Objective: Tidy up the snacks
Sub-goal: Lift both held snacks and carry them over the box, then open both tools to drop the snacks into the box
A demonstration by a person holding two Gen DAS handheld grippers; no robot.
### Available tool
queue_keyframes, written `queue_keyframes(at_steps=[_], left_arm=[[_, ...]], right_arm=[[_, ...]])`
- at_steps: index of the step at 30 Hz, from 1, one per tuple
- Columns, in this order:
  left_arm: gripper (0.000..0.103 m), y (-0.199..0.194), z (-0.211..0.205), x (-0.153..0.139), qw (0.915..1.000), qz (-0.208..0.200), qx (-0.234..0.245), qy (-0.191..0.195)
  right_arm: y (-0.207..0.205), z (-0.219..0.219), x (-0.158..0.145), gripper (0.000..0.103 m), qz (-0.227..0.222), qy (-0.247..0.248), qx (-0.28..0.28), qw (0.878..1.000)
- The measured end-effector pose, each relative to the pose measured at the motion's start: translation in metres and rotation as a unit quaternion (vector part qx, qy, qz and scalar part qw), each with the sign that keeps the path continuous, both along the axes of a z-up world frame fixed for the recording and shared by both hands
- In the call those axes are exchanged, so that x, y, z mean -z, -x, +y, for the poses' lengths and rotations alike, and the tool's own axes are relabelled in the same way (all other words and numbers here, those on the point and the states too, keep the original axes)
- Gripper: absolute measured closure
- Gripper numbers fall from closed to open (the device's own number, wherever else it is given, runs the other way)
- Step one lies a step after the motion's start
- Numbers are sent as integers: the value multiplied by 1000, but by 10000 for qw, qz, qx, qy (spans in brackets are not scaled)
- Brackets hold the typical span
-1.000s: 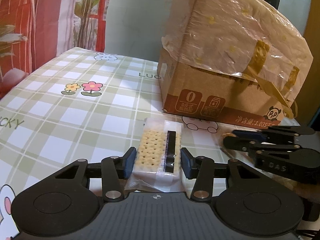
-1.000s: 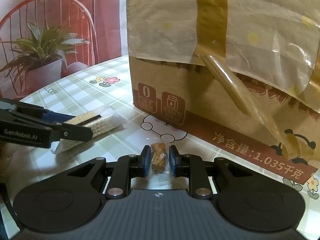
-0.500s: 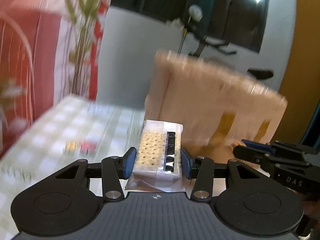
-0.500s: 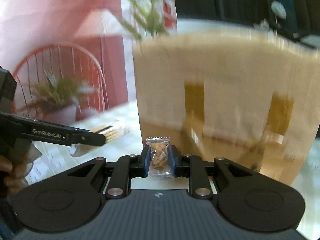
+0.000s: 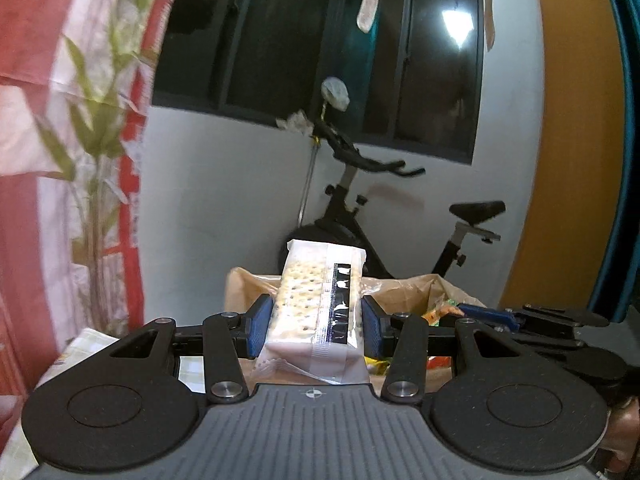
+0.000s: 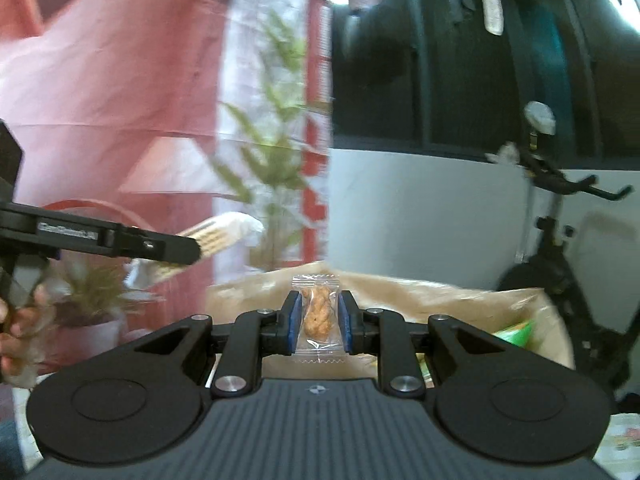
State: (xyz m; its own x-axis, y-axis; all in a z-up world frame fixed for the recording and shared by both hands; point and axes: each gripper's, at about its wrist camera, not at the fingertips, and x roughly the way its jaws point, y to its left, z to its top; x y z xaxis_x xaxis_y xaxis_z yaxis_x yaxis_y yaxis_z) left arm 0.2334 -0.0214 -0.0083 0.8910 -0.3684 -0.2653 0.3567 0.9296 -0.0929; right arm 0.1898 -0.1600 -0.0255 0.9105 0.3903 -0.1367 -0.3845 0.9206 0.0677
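The left gripper (image 5: 314, 322) has its jaws clamped on a wrapped cracker pack (image 5: 318, 308), raised before the open cardboard box (image 5: 416, 284). At three o'clock, the right gripper (image 6: 319, 322) pinches a small clear-wrapped snack (image 6: 316, 314); colourful packets, blurred, seemingly lie inside the box.

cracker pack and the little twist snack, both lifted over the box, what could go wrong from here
1. The cracker pack is clamped only at its lower part by the left gripper; most of it sticks out ahead, so it might tilt or crack.
2. The small wrapped snack sits in slippery clear film in the right gripper and could slide out.
3. Both grippers are close together at the open box; they could bump.
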Motion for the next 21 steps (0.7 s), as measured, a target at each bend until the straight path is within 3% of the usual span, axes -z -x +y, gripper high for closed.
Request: queue_keyframes(at_steps=[9,15,21], left_arm=[[53,-55,-33,19,9979,476,112,-421],[53,-60,-30,23,9963,688,112,-505],[23,-46,-24,9,9965,562,-5,-622]], right_arm=[[-42,-33,-1,81,789,-243,514,9953],[-47,-42,5,80,1058,-232,606,9923],[-40,-49,2,53,1088,-231,782,9907]])
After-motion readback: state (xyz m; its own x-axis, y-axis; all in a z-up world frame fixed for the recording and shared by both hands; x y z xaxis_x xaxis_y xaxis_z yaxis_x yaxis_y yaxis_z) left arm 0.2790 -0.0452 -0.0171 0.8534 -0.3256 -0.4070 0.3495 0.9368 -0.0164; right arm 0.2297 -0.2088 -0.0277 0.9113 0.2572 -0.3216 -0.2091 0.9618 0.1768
